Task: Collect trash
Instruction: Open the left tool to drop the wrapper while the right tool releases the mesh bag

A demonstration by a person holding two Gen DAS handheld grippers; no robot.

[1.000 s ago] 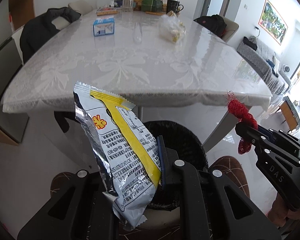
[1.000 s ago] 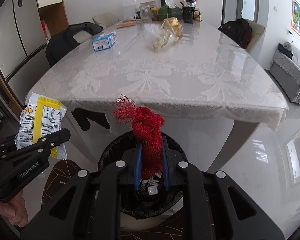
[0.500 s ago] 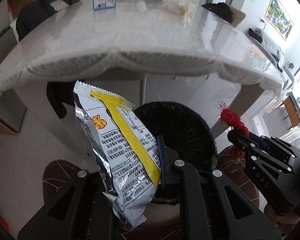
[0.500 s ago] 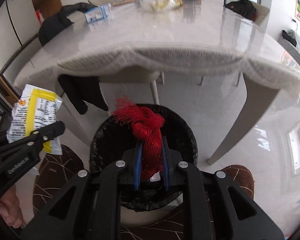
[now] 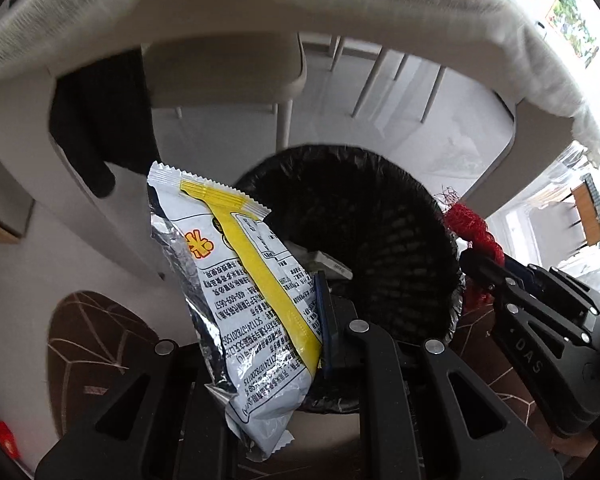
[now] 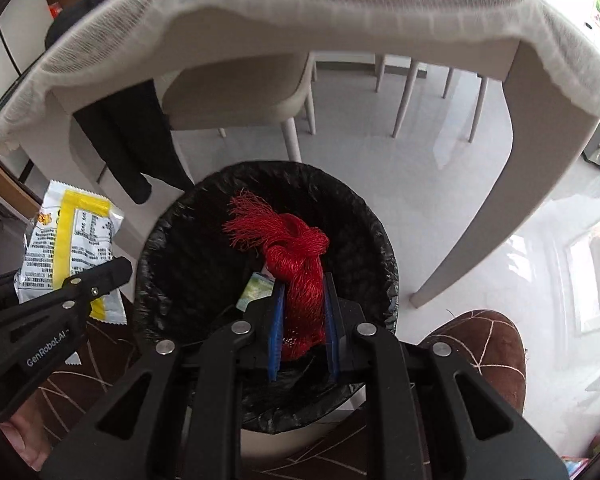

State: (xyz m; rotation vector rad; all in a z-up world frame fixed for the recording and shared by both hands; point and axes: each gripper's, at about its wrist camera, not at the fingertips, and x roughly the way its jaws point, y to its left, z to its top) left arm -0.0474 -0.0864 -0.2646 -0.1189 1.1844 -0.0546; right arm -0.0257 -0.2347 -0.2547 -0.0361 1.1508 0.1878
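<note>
Already the right gripper (image 6: 302, 320) is pinching the red net (image 6: 296, 256) directly over the trash bin's (image 6: 384, 240) mouth, while the left gripper (image 5: 300, 320), clamping the snack wrapper (image 5: 236, 288), is hanging at its near-left rim

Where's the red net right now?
The red net is pinched in the right tongs, directly above the open mouth of the black-lined bin, to the right of the snack wrapper in the left tongs.
</note>
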